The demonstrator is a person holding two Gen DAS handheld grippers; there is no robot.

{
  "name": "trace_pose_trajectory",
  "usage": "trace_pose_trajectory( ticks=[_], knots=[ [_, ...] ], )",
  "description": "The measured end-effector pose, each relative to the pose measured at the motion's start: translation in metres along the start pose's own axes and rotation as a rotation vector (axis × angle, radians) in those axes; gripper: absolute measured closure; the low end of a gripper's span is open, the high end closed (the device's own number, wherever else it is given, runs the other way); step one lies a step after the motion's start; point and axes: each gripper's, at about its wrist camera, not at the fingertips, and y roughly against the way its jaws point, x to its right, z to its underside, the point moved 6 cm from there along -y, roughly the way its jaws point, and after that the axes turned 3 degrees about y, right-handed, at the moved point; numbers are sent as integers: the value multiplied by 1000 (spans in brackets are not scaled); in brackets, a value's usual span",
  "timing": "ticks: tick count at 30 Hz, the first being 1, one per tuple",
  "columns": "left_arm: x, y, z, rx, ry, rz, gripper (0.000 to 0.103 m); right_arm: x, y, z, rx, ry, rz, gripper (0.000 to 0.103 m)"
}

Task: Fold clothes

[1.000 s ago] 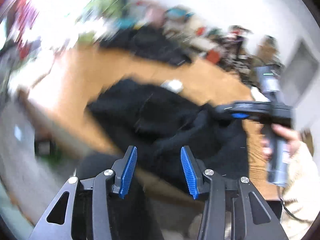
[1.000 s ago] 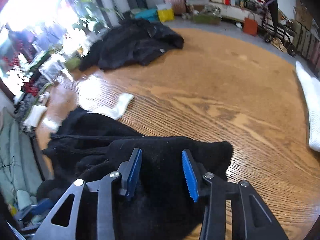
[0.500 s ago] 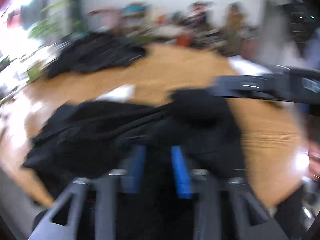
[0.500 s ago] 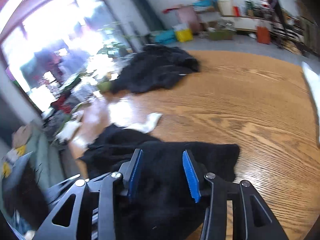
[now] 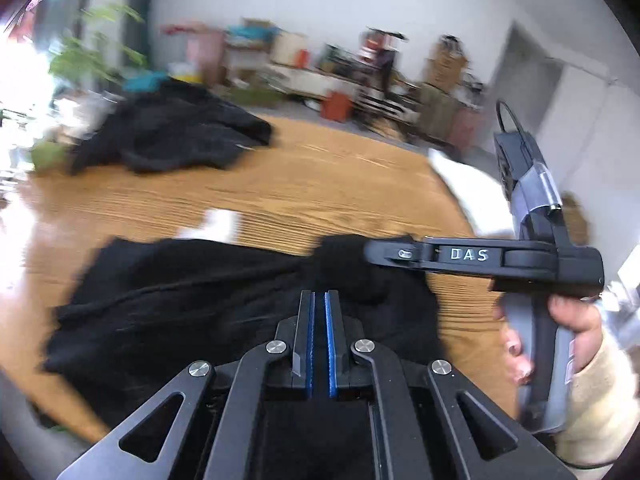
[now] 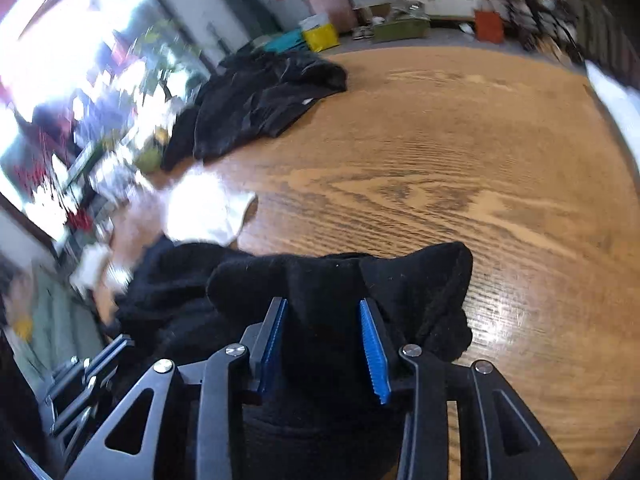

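Left wrist view
- Garment direction: the black garment [image 5: 208, 304] is lying crumpled at the near edge of the wooden table [image 5: 320, 184], its long axis running left to right across the view; one bunched end is rising toward the right.
- Count of clothes: two dark heaps are showing, the near garment and a second black pile [image 5: 168, 136] at the far left of the table; two pale cloths are also lying there, a small white cloth [image 5: 216, 222] just beyond the garment and a white cloth [image 5: 468, 184] at the right edge.
- Left gripper [image 5: 319, 308]: its blue pads are sitting pressed almost together over the garment; whether any fabric is caught between them I cannot tell.
- Right gripper [image 5: 400, 254]: it is reaching in from the right, seen side-on, its tip touching the bunched end; its opening is not readable here. A hand [image 5: 568, 320] in a cream sleeve is gripping its handle.

Right wrist view
- Garment direction: the black garment [image 6: 340, 276] is lying across the near table [image 6: 440, 152] edge, a raised fold pointing away from the camera.
- Count: again two dark heaps, the far black pile [image 6: 260, 100] well apart, and two white cloths, one [image 6: 212, 212] beside the garment and one [image 6: 612, 92] at the right edge.
- Right gripper [image 6: 324, 316]: its fingers are standing spread, with the raised fold bulging up between them; the pads are not pinching it.
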Motion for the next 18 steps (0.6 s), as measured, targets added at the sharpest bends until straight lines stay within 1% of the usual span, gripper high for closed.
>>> trace_pose_trajectory(
  ticks=[2, 3, 4, 5, 6, 7, 9, 10, 12, 15, 18],
  knots=[
    [-3, -18, 3, -38, 13, -37, 97, -5, 12, -2, 31, 22, 7, 62],
    [-5, -28, 4, -56, 20, -56, 97, -11, 20, -3, 58, 62, 20, 62],
    [-9, -34, 8, -78, 48, -49, 97, -21, 30, -3, 89, 126, 20, 62],
    [-14, -37, 13, -101, 78, -50, 97, -32, 37, 0, 99, 187, -10, 62],
    [-20, -39, 18, -122, 96, -63, 97, -44, 43, 4, 99, 244, -51, 62],
    [-25, -41, 24, -143, 114, -75, 97, -51, 41, 8, 81, 268, -78, 62],
    [-26, -40, 28, -133, 107, -89, 97, -61, 32, 15, 29, 293, -122, 63],
    [-26, -40, 29, -128, 103, -97, 97, -62, 25, 17, 7, 303, -101, 66],
    [-26, -39, 31, -120, 95, -115, 97, -59, 7, 17, -23, 310, -15, 71],
    [-26, -37, 33, -107, 83, -142, 97, -50, -14, 7, -46, 252, 60, 76],
    [-31, -35, 37, -99, 121, -110, 97, -36, -21, -2, -49, 185, 82, 78]
  ],
)
